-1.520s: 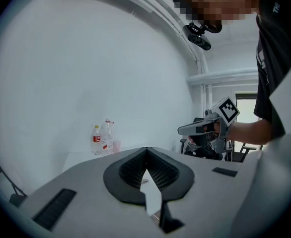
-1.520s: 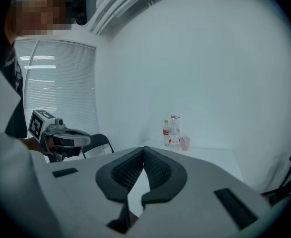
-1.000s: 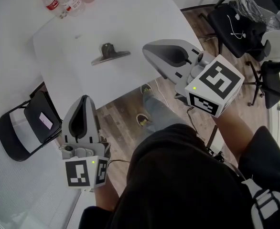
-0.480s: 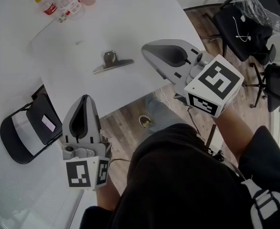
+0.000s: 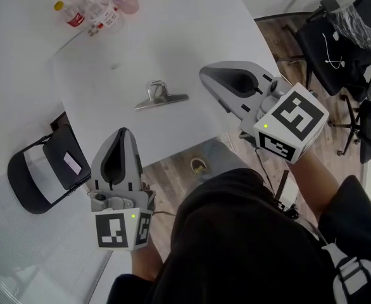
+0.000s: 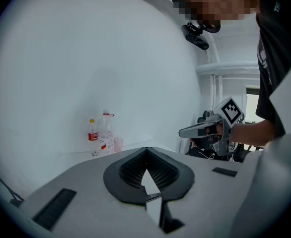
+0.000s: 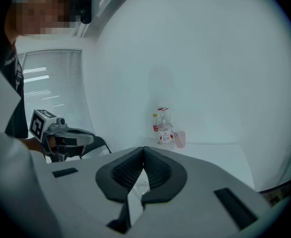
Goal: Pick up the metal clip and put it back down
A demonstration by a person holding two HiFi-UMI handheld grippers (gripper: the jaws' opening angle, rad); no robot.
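White tabletop (image 5: 192, 30) carries the metal clip (image 5: 162, 97), its long bar crosswise, with the closed, empty right gripper (image 5: 208, 78) near the clip's right end and the closed, empty left gripper (image 5: 123, 135) short of its left end.

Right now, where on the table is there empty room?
The white table is bare beyond the silver metal clip and between it and the near edge. Crowded only at the far-left corner: clear plastic bottles and pink cup.

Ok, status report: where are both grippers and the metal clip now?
Left gripper shut, empty. Right gripper shut, empty. Both short of metal clip, flat on table, untouched. Bottles at far corner, not in the way.
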